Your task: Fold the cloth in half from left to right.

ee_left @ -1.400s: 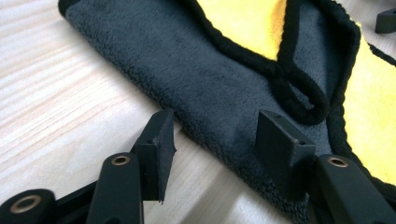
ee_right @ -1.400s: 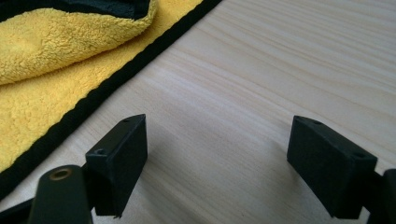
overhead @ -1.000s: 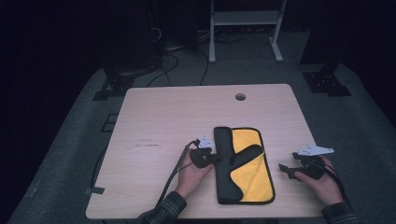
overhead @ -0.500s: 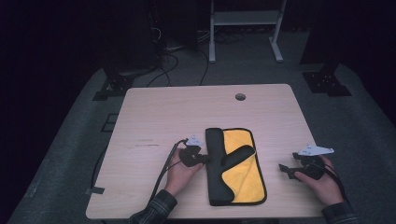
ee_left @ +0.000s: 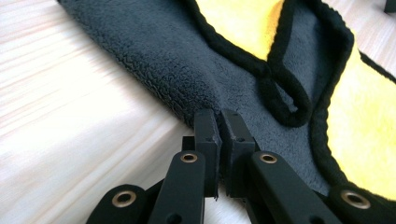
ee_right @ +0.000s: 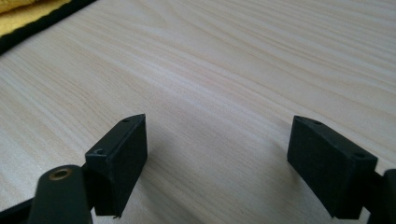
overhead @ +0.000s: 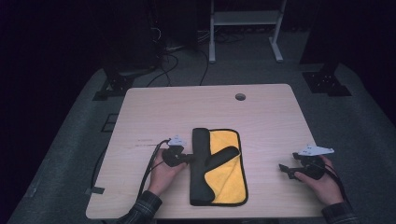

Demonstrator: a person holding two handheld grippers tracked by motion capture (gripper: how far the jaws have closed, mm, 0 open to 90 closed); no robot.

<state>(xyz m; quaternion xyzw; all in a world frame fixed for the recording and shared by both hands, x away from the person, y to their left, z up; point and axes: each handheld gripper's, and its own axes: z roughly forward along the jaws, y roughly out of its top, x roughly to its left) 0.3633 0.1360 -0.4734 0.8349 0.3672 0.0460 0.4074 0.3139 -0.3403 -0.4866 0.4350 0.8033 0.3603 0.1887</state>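
A cloth (overhead: 224, 168), yellow on one face and dark grey on the other with a black hem, lies on the wooden table (overhead: 187, 107) near its front edge. Its left part is folded over, dark side up, with a dark flap across the yellow. My left gripper (overhead: 188, 158) is at the cloth's left edge and shut on the dark fold. In the left gripper view the jaws (ee_left: 219, 119) meet on the grey cloth (ee_left: 154, 56), with yellow (ee_left: 364, 140) to the right. My right gripper (overhead: 286, 170) rests open to the right of the cloth, apart from it, jaws (ee_right: 215, 149) wide over bare wood.
A round cable hole (overhead: 240, 96) sits in the table's far right part. The cloth's yellow corner (ee_right: 28, 11) shows at the top left of the right gripper view. A white frame (overhead: 243, 18) and cables stand on the dark floor behind the table.
My left gripper has moved left across the table, and the cloth has slid left with it. The right hand has kept still.
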